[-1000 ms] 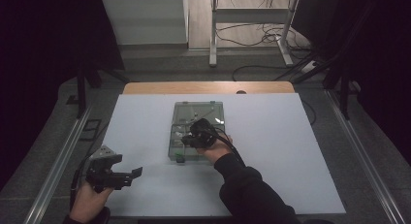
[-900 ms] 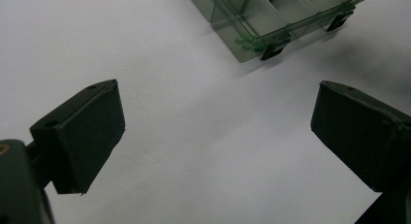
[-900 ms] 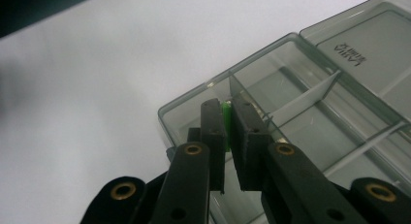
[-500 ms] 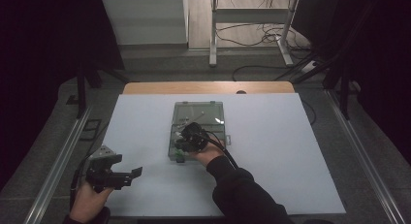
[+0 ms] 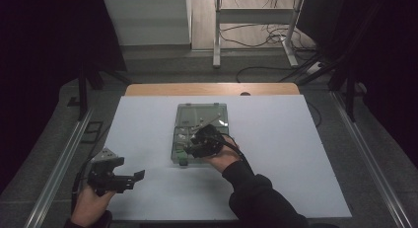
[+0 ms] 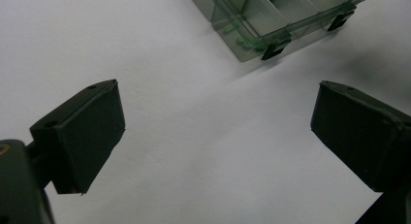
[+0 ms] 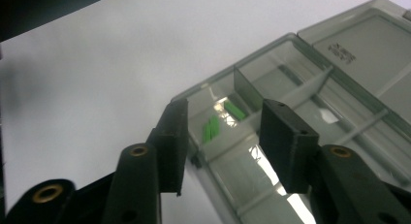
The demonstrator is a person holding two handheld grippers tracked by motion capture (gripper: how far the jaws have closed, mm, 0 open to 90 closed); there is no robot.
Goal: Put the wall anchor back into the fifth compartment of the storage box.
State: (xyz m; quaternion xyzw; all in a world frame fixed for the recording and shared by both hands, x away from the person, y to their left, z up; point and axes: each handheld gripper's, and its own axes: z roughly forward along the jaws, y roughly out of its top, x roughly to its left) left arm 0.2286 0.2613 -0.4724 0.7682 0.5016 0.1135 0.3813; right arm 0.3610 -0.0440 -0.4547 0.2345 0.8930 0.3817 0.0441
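box (image 5: 201,120): lid's open, green bits (image 7: 212,128) sitting inside
right gripper (image 7: 223,136): jaws apart over box corner
left gripper (image 6: 215,136): wide apart, idle
left to do: unclear

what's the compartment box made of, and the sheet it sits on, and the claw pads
Compartment box: looks like clear smoke-tinted hard plastic; the dividers and green bits show through its glossy walls. Sheet: a matte white surface, paper or board, can't tell which; no glare. Right claw pads: matte black, probably moulded plastic or rubber.
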